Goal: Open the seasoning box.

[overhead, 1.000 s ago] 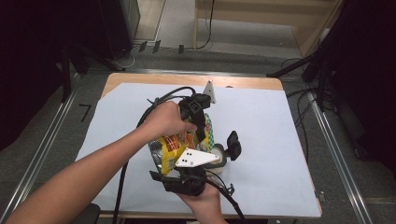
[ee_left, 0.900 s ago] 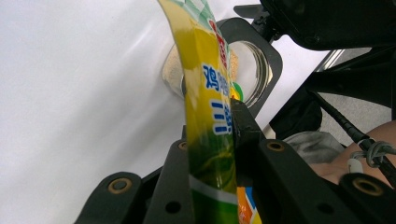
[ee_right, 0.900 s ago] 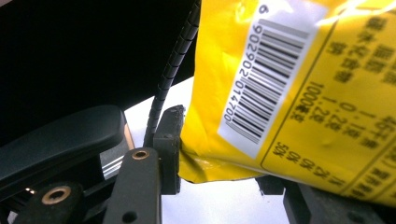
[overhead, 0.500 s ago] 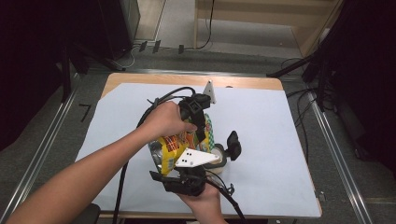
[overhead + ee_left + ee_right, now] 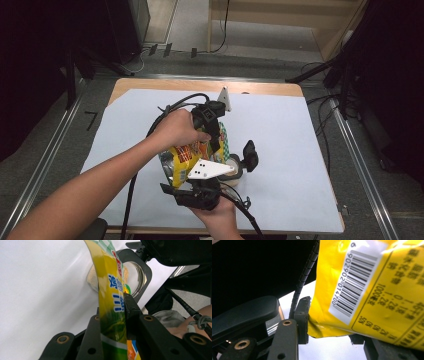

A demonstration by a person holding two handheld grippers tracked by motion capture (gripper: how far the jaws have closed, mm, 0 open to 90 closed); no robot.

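- The yellow packet [image 5: 192, 152] is held off the counter [image 5: 300, 130] between both grippers, tilted over a small pan [image 5: 235, 167] that sits just beside it.
- The left gripper [image 5: 212, 132] has its fingers [image 5: 133, 312] closed tight on the packet's upper edge; in the left gripper view the film is pinched flat between them, likely to steer that end above the pan's mouth.
- The right gripper [image 5: 200, 187] grips the packet's bottom corner; in the right gripper view its fingers [image 5: 302, 320] are clamped on the seam near the barcode, probably to lift that end so the contents slide down.
- The pan holds some pale powder, which suggests pouring, though no stream is visible.
- The white sheet covering the counter would catch spills.
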